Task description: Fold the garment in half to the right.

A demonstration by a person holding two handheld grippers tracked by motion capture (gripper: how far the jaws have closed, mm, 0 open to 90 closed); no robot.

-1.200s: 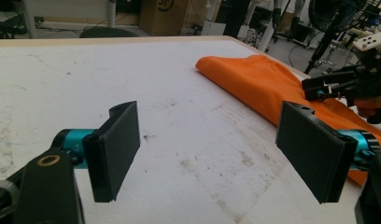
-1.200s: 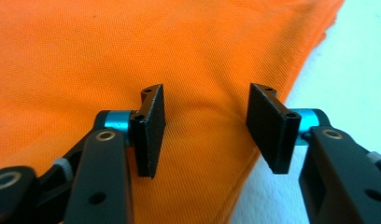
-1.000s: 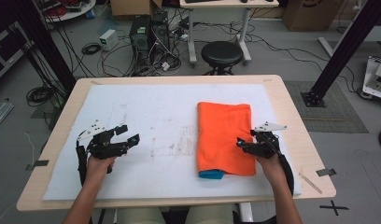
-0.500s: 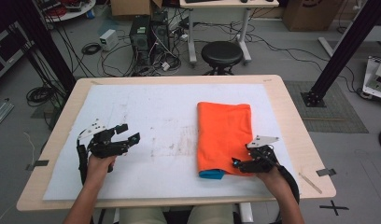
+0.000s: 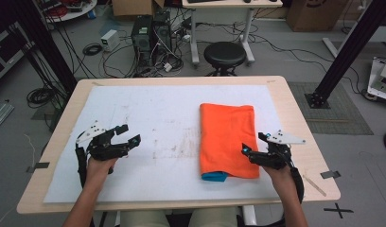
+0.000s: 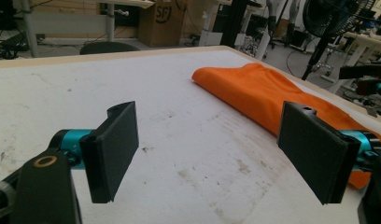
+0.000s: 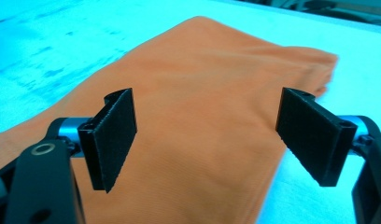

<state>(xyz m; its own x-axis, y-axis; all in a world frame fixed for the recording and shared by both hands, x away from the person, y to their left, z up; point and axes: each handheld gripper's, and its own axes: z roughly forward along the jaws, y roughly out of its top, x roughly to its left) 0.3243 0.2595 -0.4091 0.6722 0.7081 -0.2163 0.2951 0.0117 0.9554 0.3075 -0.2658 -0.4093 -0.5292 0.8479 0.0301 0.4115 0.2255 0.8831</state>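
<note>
A folded orange cloth [image 5: 226, 137] lies on the white sheet [image 5: 158, 109] at the right half of the table, and a blue layer [image 5: 214, 177] peeks out at its near edge. My right gripper [image 5: 252, 143] hovers at the cloth's near right edge. Its jaws have just been opening and now stand wide, with the cloth [image 7: 202, 70] under them and nothing pinched. My left gripper [image 5: 129, 133] rests open over bare sheet at the left, well apart from the cloth [image 6: 272, 93]. In the left gripper view its jaws [image 6: 216, 154] stand wide with nothing between them.
The wooden table [image 5: 181, 80] ends close behind the sheet. Beyond it are a black stool [image 5: 227, 52], a computer tower [image 5: 144, 33] and loose cables on the floor. A black post [image 5: 342, 52] stands at the back right.
My right gripper dipped toward the cloth's near edge, then drew back to the right and up a little. Its jaws look wider. The left gripper and the cloth have not moved.
</note>
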